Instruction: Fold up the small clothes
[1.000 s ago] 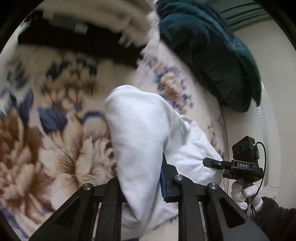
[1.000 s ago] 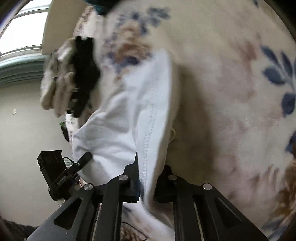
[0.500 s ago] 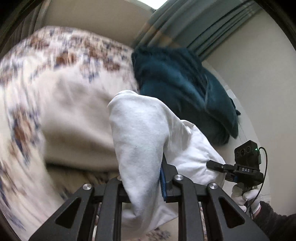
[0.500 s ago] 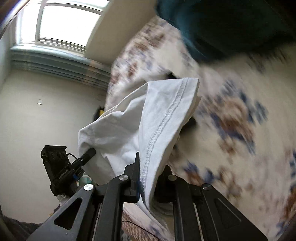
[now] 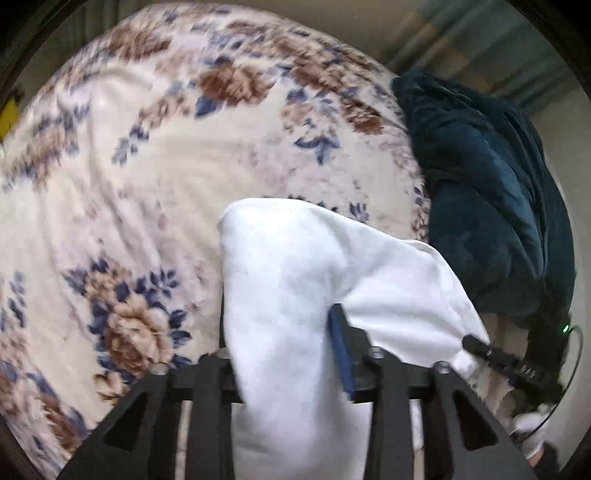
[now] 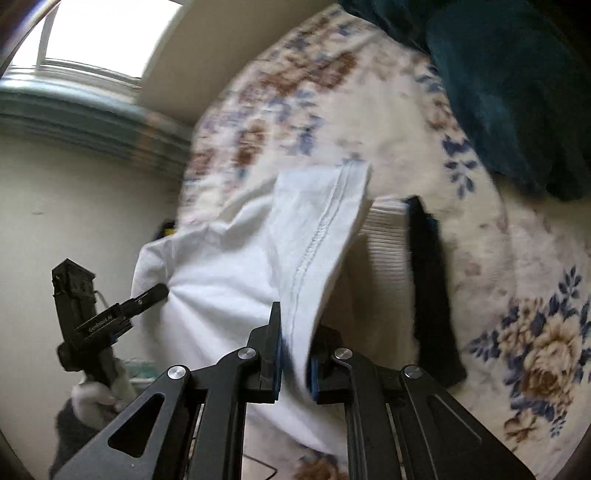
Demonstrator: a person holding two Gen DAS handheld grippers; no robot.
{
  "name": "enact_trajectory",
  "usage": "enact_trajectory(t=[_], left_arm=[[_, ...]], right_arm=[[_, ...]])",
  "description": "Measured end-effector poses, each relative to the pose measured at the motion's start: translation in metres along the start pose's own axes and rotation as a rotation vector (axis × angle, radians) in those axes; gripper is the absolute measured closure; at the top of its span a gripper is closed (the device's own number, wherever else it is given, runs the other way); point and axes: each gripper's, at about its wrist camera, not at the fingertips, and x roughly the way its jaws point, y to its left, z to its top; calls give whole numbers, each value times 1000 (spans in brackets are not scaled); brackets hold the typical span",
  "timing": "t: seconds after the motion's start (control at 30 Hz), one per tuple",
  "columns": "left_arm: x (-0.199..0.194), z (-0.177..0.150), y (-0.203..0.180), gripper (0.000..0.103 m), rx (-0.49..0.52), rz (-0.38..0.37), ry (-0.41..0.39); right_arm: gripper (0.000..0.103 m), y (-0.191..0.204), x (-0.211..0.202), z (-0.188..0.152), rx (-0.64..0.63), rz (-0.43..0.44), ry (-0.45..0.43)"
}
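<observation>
A white garment (image 5: 295, 273) hangs in the air between both grippers, above the floral bed cover (image 5: 129, 184). My left gripper (image 5: 280, 332) has a fold of it between its fingers. Its jaws are opening, and the cloth still fills the gap and puckers at the tip. The right wrist view shows that left gripper (image 6: 159, 293) at the garment's far corner. My right gripper (image 6: 295, 354) is shut on the stitched hem of the white garment (image 6: 258, 266). From the left wrist view, the right gripper (image 5: 471, 341) is seen at the lower right.
A ribbed beige folded piece (image 6: 388, 236) and a black folded piece (image 6: 432, 288) lie side by side on the bed cover (image 6: 517, 258). A dark teal blanket (image 5: 480, 192) is heaped at the bed's far side. A gloved hand (image 6: 92, 395), wall and window (image 6: 103, 33) are at the left.
Both grippers have swept across the bed and risen with the white garment still stretched between them. The left jaws stand wider apart. The folded pieces now lie below the right gripper.
</observation>
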Motion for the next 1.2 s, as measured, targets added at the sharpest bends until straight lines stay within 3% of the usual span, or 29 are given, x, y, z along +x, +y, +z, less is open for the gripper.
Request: enact_trajectory(t=[0.13,0.2,0.27,0.33,0.37,0.4,0.43,0.47,0.6,0.83,1.2], left_arm=[[-4,3,4,62,-7,-44,-17],[-18,0,-1,62,19,-30,-58],[-35,-6,-7,57,43,42,-102],[-48,-11,-13,32,76,130,-153],[-57,-18,-19,27,100,178,-186],[-64,-26,-24,15,116,213,-218],[-71,-35,-29,7,131,242,-237],[-78,-46,-36,6,143,274,-253],[-104,-96,-59,6,163,403,-296],[-164,-171,-92,6,178,386,-323],[-293,-266,-140,6,234,397,-412]], right_arm=[[91,-17,14,1,10,-41,27],[84,-17,11,-3,-24,-111,19],[84,-15,10,-6,-76,-224,9],[76,-12,7,-11,-103,-319,5],[49,-8,1,-15,-114,-391,-10],[15,-3,-5,-20,-127,-443,-31],[5,3,-14,-26,-143,-482,-60],[1,14,-25,-36,-168,-524,-97],[1,53,-64,-76,-229,-646,-192],[0,115,-152,-150,-194,-636,-304],[0,210,-293,-275,-288,-637,-445]])
